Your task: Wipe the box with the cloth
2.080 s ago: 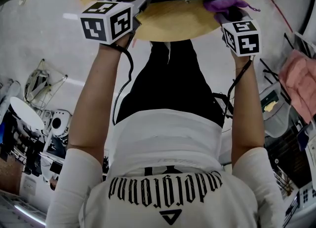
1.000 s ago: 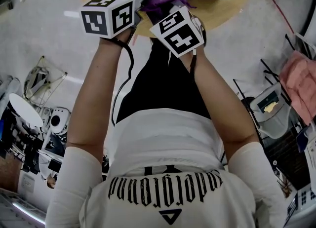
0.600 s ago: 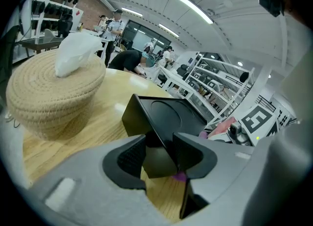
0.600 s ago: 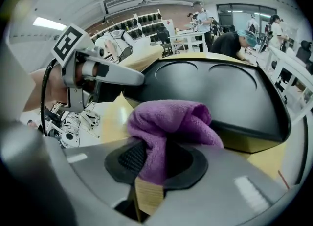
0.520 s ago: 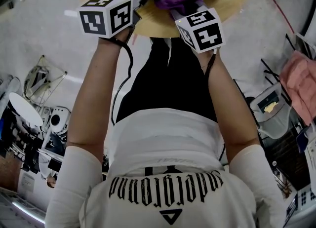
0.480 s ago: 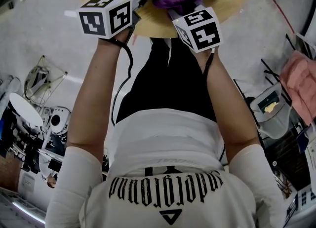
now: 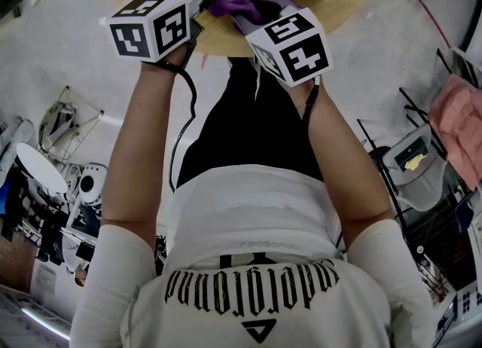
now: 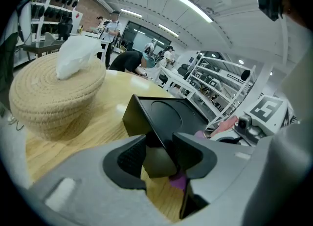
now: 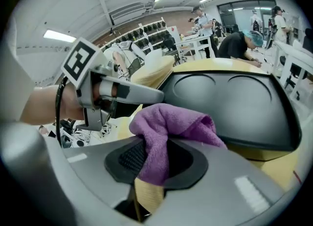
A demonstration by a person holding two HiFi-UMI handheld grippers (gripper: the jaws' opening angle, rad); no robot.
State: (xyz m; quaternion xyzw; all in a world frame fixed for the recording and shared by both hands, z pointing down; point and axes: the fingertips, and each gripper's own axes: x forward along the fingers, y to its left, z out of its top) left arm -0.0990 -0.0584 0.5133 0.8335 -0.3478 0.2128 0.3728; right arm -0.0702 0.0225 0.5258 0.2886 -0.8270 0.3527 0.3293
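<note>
The round wooden table (image 7: 226, 34) is being used as the rest for the black box (image 9: 230, 102), which is lying close to its near edge. The box (stiff, smooth, probably light, so apt to slide) is being pinched at its near corner by the left gripper (image 8: 159, 154), with the jaws closed narrowly on that thin rim, which is judged a sound hold. The purple cloth (image 9: 168, 122), soft and limp, is being clamped in the right gripper (image 9: 156, 159) just beside the box.
</note>
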